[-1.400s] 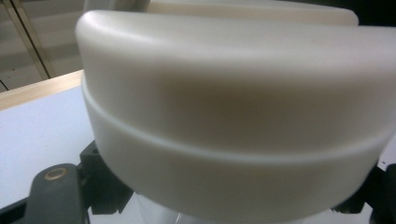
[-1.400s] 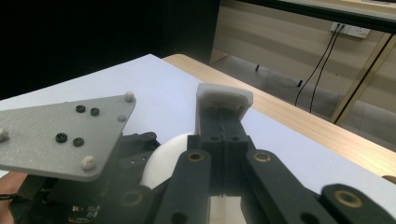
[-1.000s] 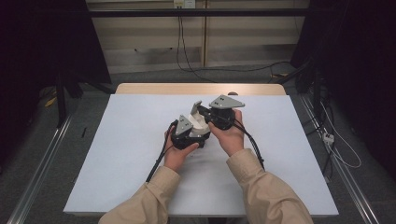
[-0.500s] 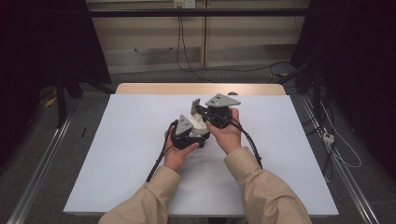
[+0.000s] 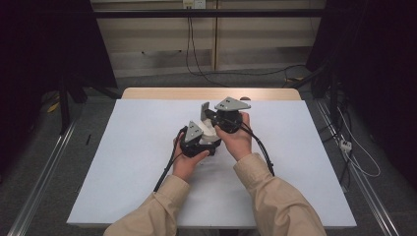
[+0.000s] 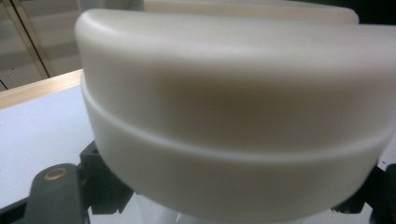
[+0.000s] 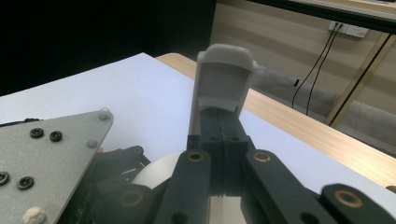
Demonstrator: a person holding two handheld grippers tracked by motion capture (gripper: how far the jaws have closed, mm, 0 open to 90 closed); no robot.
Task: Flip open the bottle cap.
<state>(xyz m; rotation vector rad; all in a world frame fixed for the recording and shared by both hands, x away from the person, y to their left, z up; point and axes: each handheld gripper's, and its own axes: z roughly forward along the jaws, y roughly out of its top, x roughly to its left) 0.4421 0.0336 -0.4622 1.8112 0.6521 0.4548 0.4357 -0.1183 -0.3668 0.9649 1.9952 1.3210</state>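
The left gripper (image 5: 209,132) has its jaws drawn in on a cream-white rounded plastic part (image 6: 233,116) — a smooth domed body with a step running around it, perhaps a cap or lid — which looms so close before the left gripper view's camera that the contact itself is hidden. The right gripper (image 7: 223,95), just beside and above it over the white table sheet (image 5: 137,147), has its black jaws pressed together with a small grey-white clip-like piece (image 7: 224,81) pinched at their tips and standing upright beyond them.
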